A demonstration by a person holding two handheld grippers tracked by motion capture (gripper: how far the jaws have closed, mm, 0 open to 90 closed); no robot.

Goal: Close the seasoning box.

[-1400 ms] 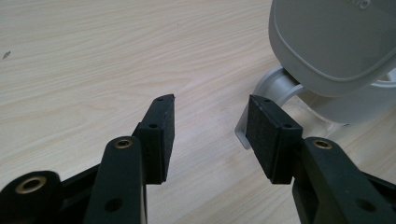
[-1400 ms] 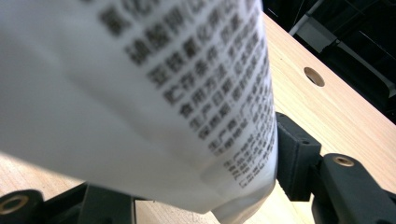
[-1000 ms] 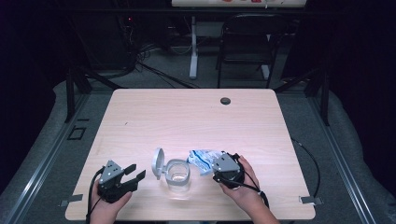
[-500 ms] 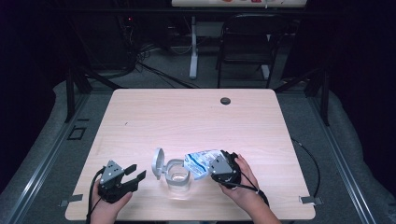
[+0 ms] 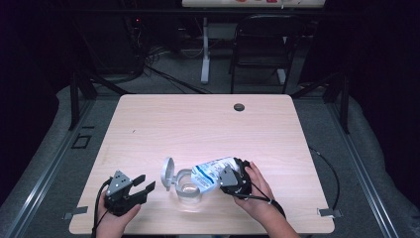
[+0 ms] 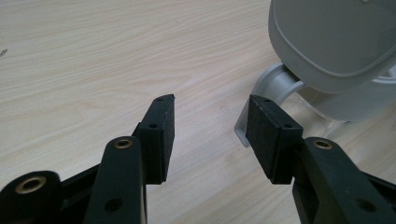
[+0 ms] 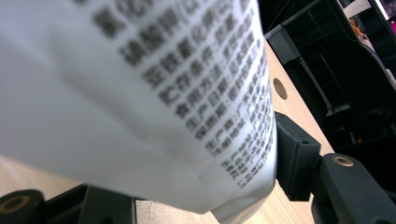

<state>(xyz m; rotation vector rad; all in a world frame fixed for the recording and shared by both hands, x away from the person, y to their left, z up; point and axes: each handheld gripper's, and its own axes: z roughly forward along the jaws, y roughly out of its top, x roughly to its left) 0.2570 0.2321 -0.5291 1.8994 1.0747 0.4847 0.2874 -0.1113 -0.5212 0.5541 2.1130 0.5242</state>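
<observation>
Over open-lidded clear container, tilted white pouch.

Left gripper: jaws parted, nothing between them, low over the counter.
Left hand: wrapped round the gripper's rear.
Right gripper: jaws clamped on a pouch (tilted leftward).
Right hand: gripping from behind.
</observation>
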